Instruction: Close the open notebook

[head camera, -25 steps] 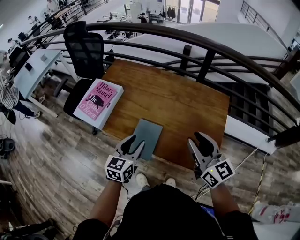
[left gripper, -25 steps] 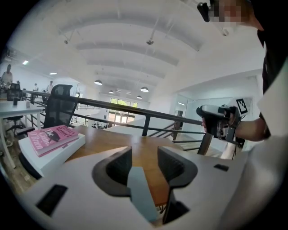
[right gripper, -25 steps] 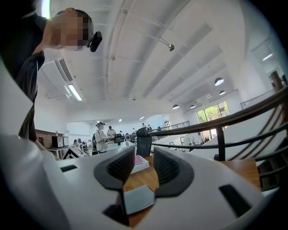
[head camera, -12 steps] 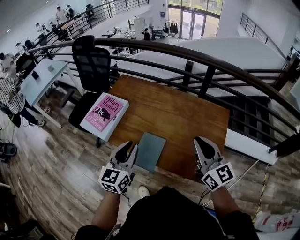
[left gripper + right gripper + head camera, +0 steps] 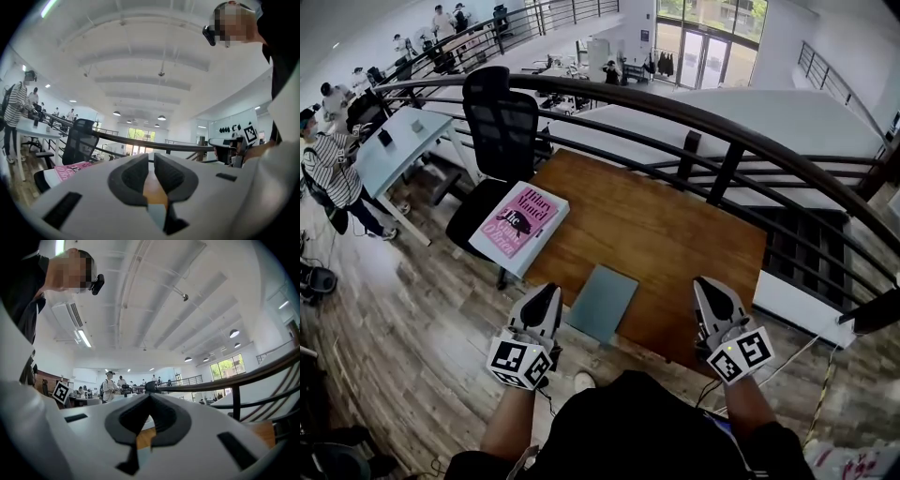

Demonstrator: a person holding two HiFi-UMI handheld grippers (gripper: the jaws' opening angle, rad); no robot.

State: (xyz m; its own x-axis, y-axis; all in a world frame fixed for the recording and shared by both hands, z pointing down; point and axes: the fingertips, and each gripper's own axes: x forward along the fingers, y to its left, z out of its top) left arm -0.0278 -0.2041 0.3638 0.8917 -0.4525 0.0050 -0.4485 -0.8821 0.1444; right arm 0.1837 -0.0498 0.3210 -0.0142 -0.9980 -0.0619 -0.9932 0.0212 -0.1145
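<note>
A curved dark railing (image 5: 724, 120) sweeps across the upper half of the head view. The wooden table (image 5: 666, 225) sits tucked against it in the centre of the frame, probably to keep the floor in front free. A black office chair (image 5: 501, 120) stands at the table's upper left corner. A pink book (image 5: 519, 223) lies on that left edge and juts out over the side, well away from the work.

The notebook (image 5: 602, 302) lies at lower centre on the near edge of the table, within easy reach of the person. Its grey-green cover is down flat and no page shows, so the closing looks done.

The left gripper (image 5: 541, 302) hangs just left of the notebook and the right gripper (image 5: 713, 292) is well to its right, neither touching it. The jaws of both have just been closing. They stand together now with nothing between them, likely because there is nothing left to press.
</note>
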